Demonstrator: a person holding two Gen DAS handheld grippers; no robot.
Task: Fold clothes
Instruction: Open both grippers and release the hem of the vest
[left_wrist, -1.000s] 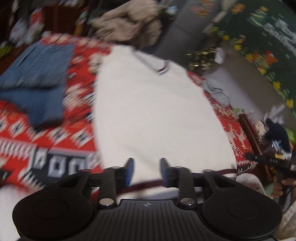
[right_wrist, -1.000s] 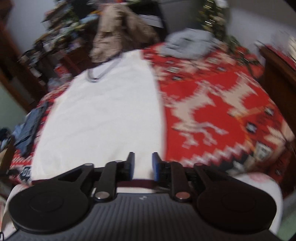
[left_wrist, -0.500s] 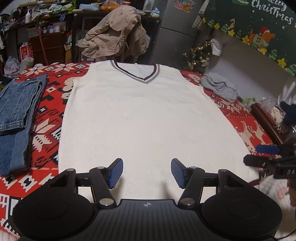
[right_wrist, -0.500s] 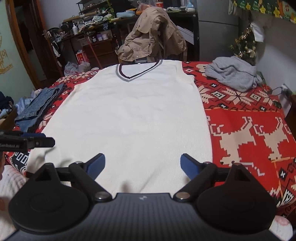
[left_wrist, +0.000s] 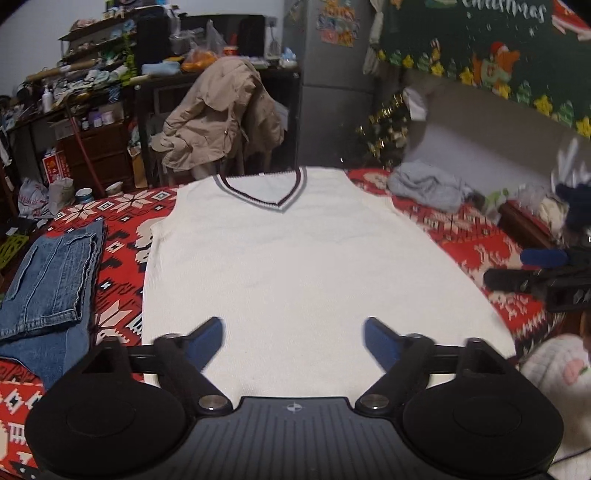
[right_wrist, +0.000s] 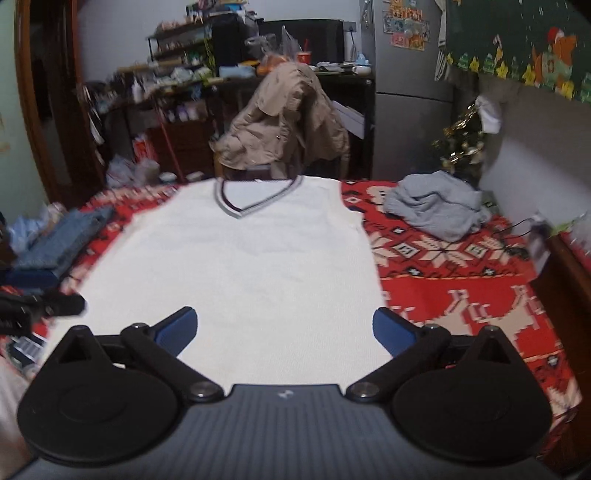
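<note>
Left wrist view: the left gripper (left_wrist: 293, 338) has its 2 blue-padded fingers spread wide, holding nothing, hovering over the near hem of the white sleeveless vest (left_wrist: 295, 266). The vest lies flat, face up, on the red patterned blanket (left_wrist: 122, 229), V-neck collar pointing away toward the tan jacket (left_wrist: 218, 114) draped over a chair. Folded jeans (left_wrist: 48, 284) sit on the blanket just left of the vest, and a crumpled grey garment (left_wrist: 428, 188) lies at the far right. The right gripper (left_wrist: 532, 269) pokes in from the right edge, can't tell its state from here.

Right wrist view: the right gripper (right_wrist: 284, 328) is spread wide too, empty, above the vest's (right_wrist: 251, 266) near hem toward its right edge. Same layout: jeans (right_wrist: 59, 240) left, grey garment (right_wrist: 439, 208) far right on the blanket (right_wrist: 461, 288). The left gripper (right_wrist: 40, 306) shows blurry at the left edge.
</note>
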